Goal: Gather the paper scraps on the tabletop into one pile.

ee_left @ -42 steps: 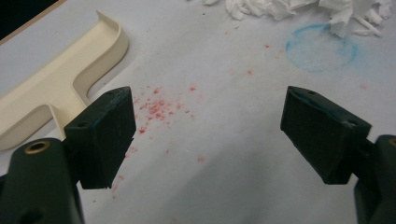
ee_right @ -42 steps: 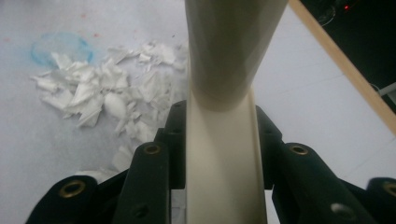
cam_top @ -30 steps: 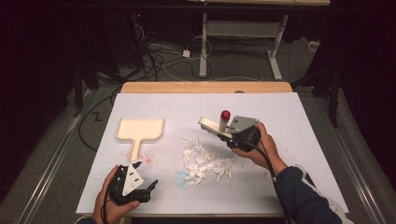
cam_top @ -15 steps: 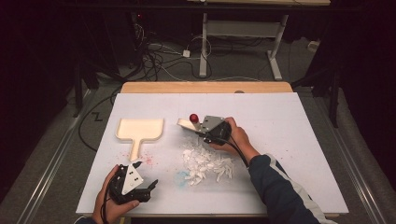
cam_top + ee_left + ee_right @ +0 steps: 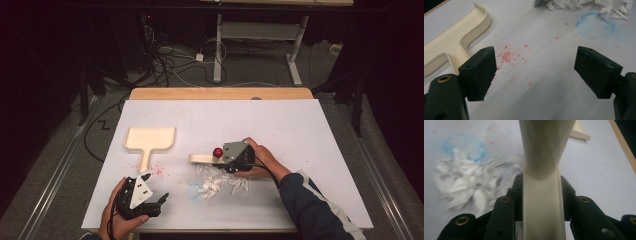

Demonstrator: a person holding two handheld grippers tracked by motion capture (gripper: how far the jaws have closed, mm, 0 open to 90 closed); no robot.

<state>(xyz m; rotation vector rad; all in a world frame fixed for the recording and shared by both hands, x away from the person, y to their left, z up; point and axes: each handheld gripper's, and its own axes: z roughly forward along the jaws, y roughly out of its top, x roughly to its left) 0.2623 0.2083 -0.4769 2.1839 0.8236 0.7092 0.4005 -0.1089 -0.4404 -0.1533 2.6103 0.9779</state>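
Overhead, right tongs (image 5: 220, 159) clamp a smooth cream brush handle (image 5: 541, 202) above shredded white paper (image 5: 220, 181); left tongs (image 5: 159, 201) gape.

The high view looks forward and down from above the person's side onto the white worktop (image 5: 310, 130), far enough to take in its whole surface and the dark floor beyond. The left gripper view sits low and close over the worktop, looking between its tool's spread black jaws toward the cream plastic dustpan (image 5: 451, 42). The right gripper view looks along a cream handle (image 5: 542, 202) clamped in its tool. All three views share the pile of white paper shreds (image 5: 220, 180) (image 5: 584, 5) (image 5: 471, 187) and the blue chalky ring (image 5: 194, 190) (image 5: 595, 25) (image 5: 464, 146).
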